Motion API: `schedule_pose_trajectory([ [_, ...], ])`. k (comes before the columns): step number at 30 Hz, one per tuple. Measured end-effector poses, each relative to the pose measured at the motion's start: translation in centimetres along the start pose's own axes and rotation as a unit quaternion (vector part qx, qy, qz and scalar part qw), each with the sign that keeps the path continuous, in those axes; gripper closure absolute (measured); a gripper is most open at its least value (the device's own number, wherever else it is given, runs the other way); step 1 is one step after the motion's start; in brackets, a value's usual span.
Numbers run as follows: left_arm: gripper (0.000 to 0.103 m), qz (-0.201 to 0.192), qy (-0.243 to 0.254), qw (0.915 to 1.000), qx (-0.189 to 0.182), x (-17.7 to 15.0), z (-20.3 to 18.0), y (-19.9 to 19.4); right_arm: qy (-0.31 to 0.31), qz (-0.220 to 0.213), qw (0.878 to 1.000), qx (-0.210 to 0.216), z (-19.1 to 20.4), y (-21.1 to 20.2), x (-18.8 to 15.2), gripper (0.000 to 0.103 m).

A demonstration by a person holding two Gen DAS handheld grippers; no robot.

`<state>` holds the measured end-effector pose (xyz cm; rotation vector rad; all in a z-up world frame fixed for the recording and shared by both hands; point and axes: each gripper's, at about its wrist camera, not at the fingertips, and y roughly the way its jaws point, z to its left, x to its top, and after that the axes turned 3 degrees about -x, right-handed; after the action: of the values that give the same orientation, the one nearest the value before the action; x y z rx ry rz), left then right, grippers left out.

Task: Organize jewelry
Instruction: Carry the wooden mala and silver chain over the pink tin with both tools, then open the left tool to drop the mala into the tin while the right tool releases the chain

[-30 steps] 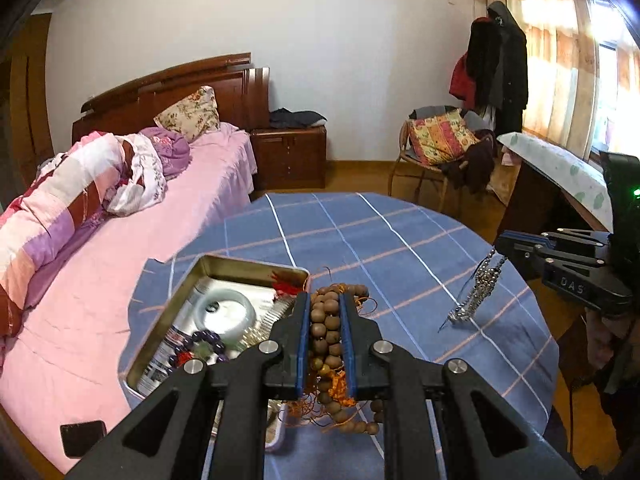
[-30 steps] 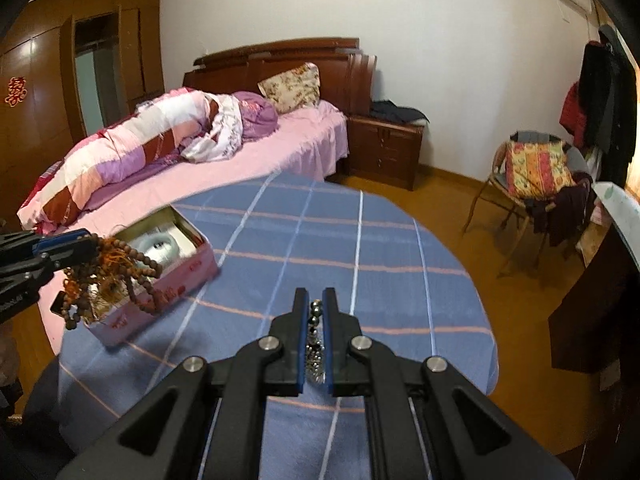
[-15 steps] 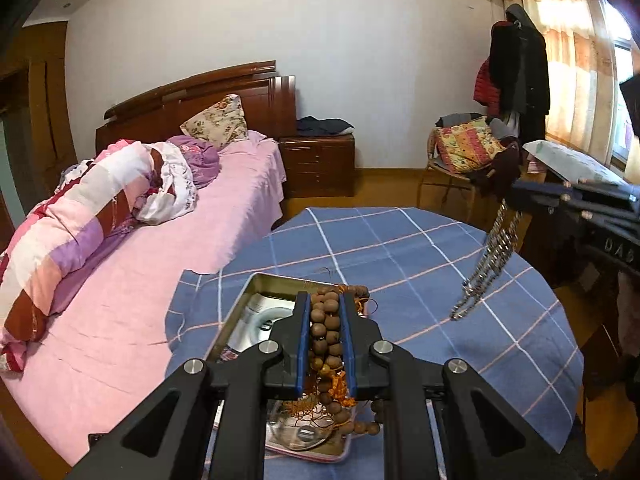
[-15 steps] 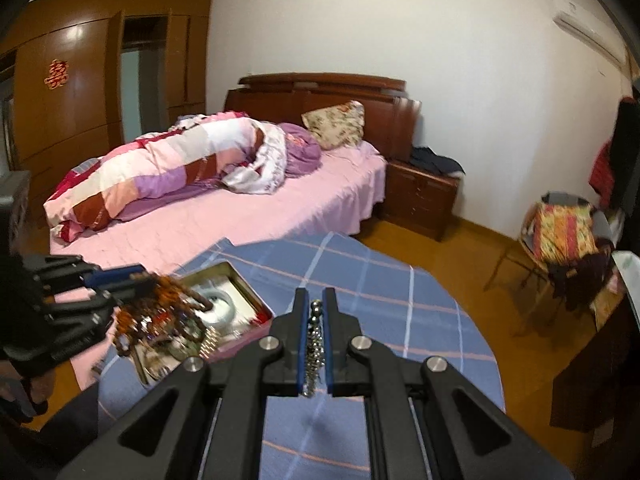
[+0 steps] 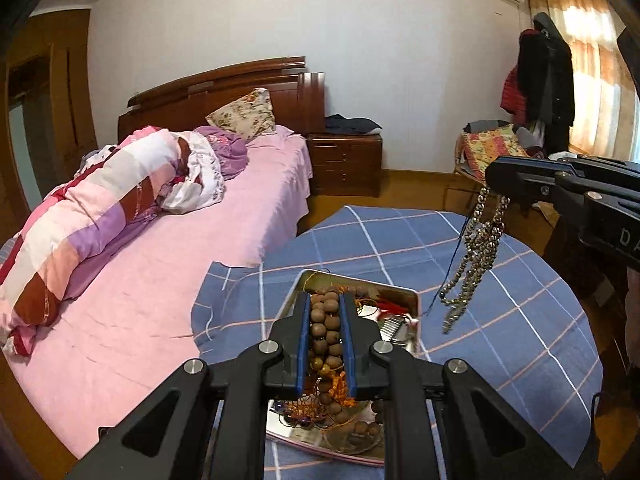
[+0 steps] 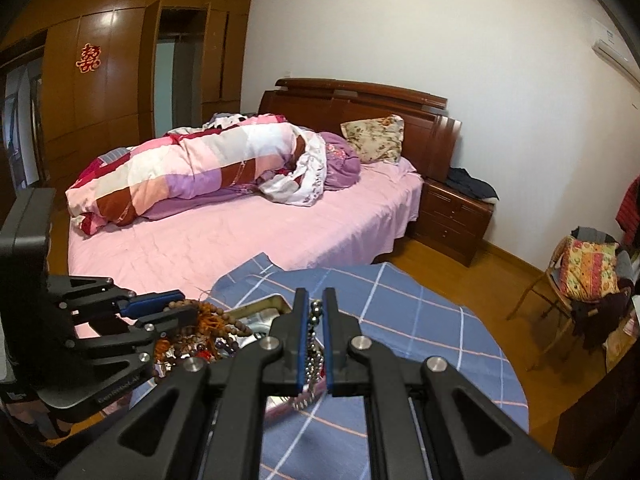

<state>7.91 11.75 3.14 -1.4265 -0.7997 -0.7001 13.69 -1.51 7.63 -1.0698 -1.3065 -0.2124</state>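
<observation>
A string of brown wooden beads (image 5: pixel 324 330) is clamped between the blue-padded jaws of the left gripper (image 5: pixel 325 300), its loose end and orange cord hanging down over an open metal tin (image 5: pixel 412 300). The tin is set on a round table covered with a blue checked cloth (image 5: pixel 500 320), and more jewelry is seen heaped inside it, though the pieces are largely hidden by the gripper. To the right, a chain of silver metal beads (image 5: pixel 476 248) is held pinched in the closed jaws of the right gripper (image 6: pixel 314 304) and is left dangling clear above the cloth, just beside the tin's far corner. Beyond the table, a bed with a pink sheet (image 5: pixel 168 280) and a rolled patchwork quilt (image 6: pixel 192 168) is seen against a white wall.
</observation>
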Motion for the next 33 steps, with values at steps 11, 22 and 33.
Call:
schedule_pose_trajectory([
  [11,0.089,0.01,-0.028,0.9995,0.006,-0.3,2.6,1.6,-0.012,0.015,1.0,0.009,2.2,2.4,0.6,0.095],
  [22,0.089,0.029,-0.035,0.9987,0.022,-1.1,3.5,3.5,-0.006,0.036,0.999,0.016,3.0,4.8,0.0,0.095],
  [33,0.089,0.038,-0.038,0.9981,0.03,-1.4,3.8,4.1,0.006,0.061,0.998,0.019,3.3,6.9,-1.1,0.095],
])
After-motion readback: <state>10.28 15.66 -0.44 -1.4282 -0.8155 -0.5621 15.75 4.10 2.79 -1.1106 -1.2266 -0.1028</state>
